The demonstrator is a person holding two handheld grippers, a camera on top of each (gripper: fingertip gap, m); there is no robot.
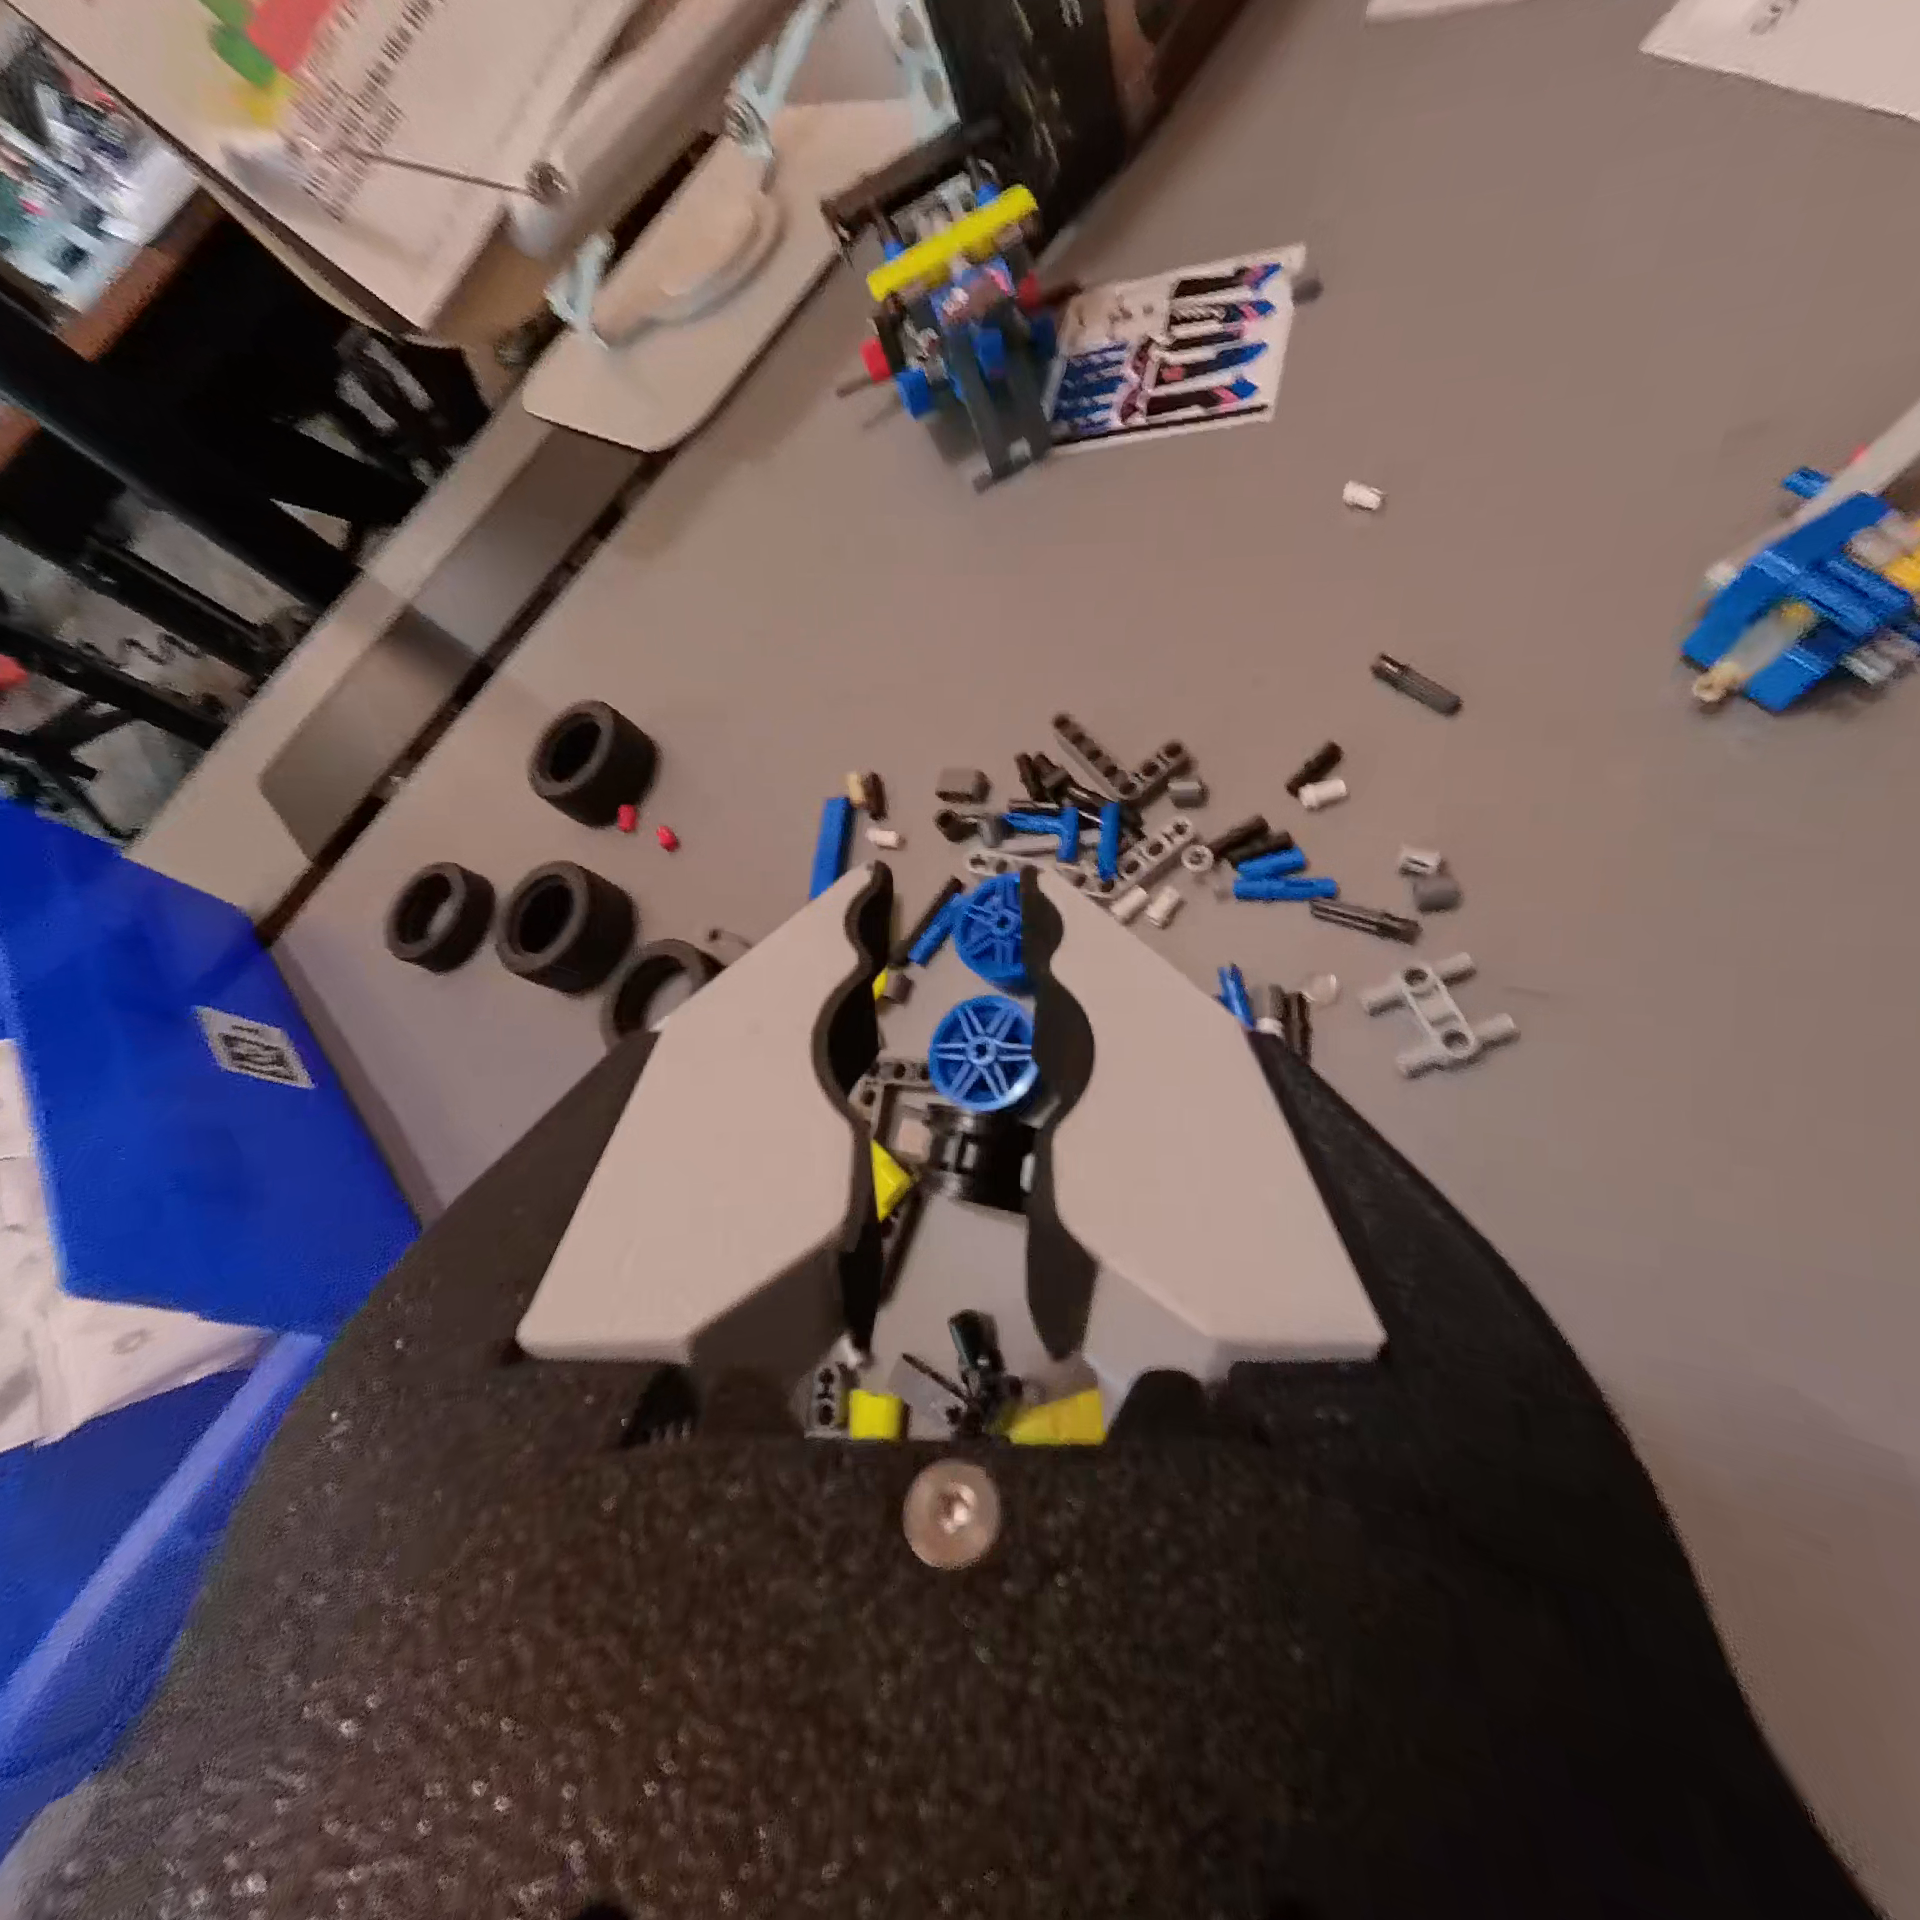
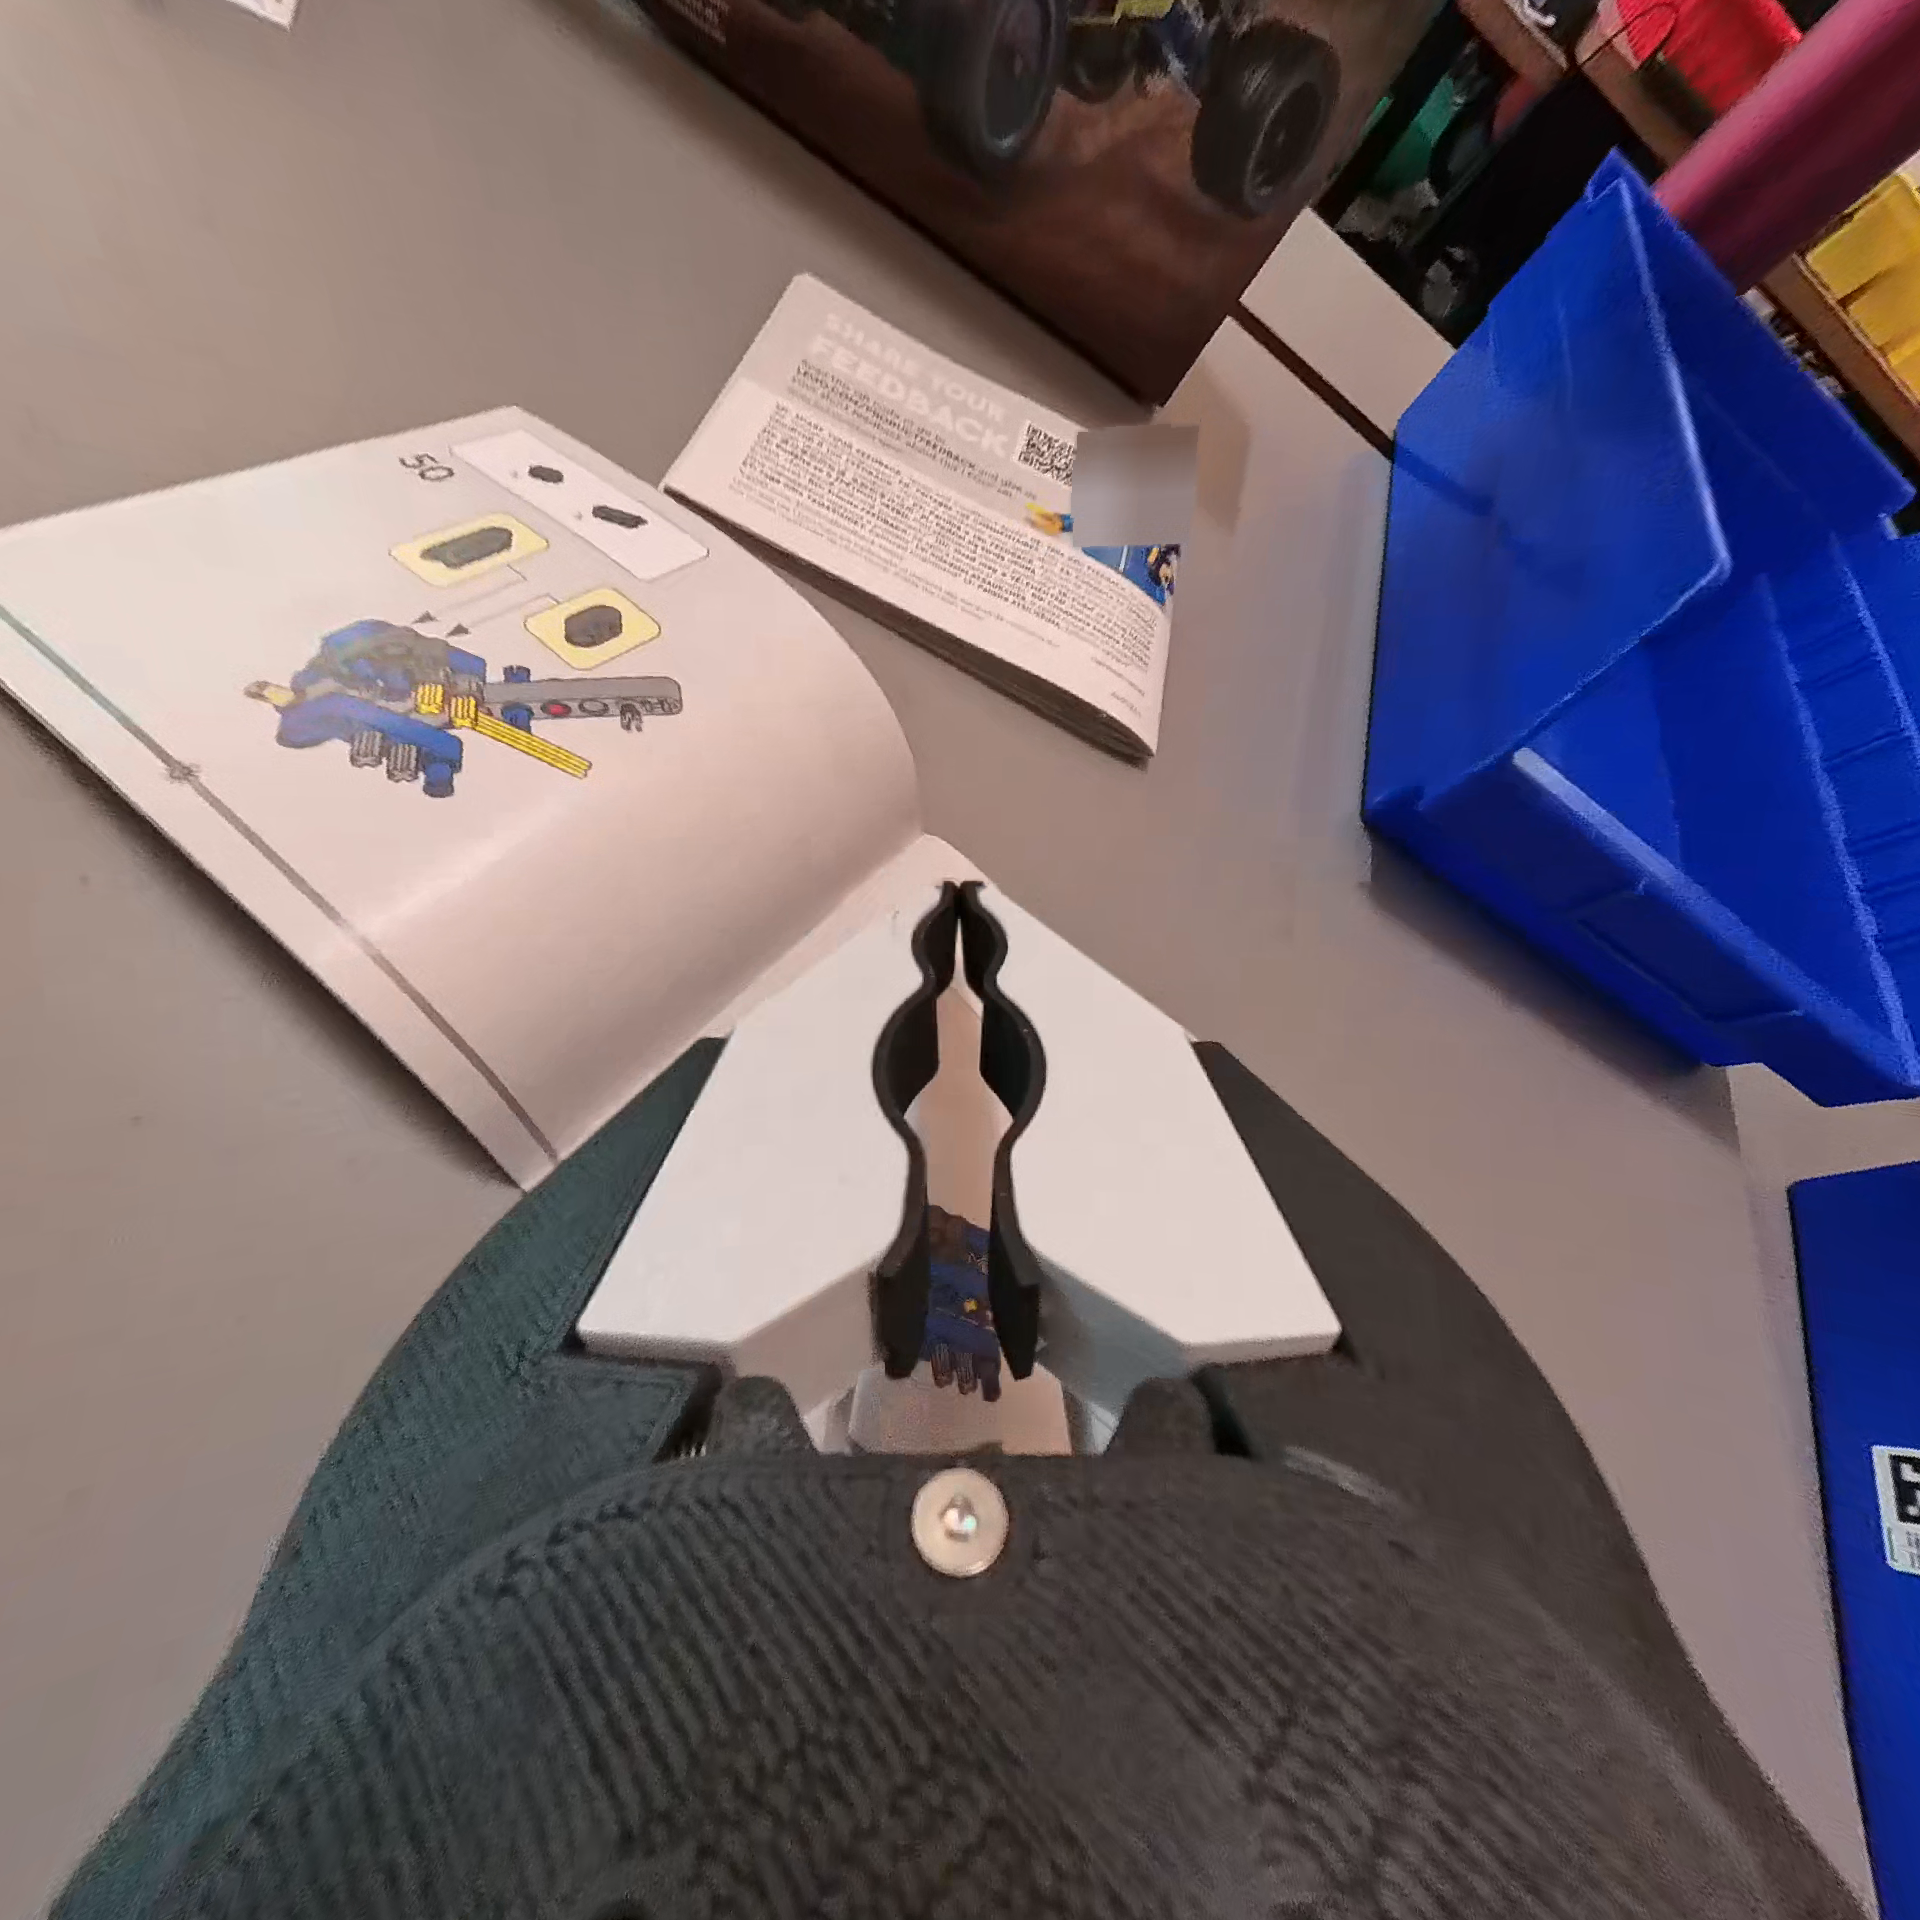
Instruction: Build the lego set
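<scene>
Loose lego parts (image 1: 1143,852) lay scattered on the grey table (image 1: 1455,416), blue wheel rims (image 1: 982,1044) among them. Left gripper (image 1: 956,883) hovered over the pile, jaws apart, empty. Right gripper (image 2: 961,891) was closed, empty, above the open instruction booklet (image 2: 468,748).

**Two printed tongs, matched in build**

The left tongs (image 1: 956,883) are showing pale grey wedge-shaped fingers (image 1: 727,1122) lined with wavy black pads, seated in a speckled black printed body with one silver screw (image 1: 951,1512) at its centre. The right tongs (image 2: 961,894) are wearing the same pattern: white-grey fingers (image 2: 769,1195), scalloped black pads, a dark ribbed printed housing looking greenish on one side, and a single silver screw (image 2: 959,1524).
</scene>
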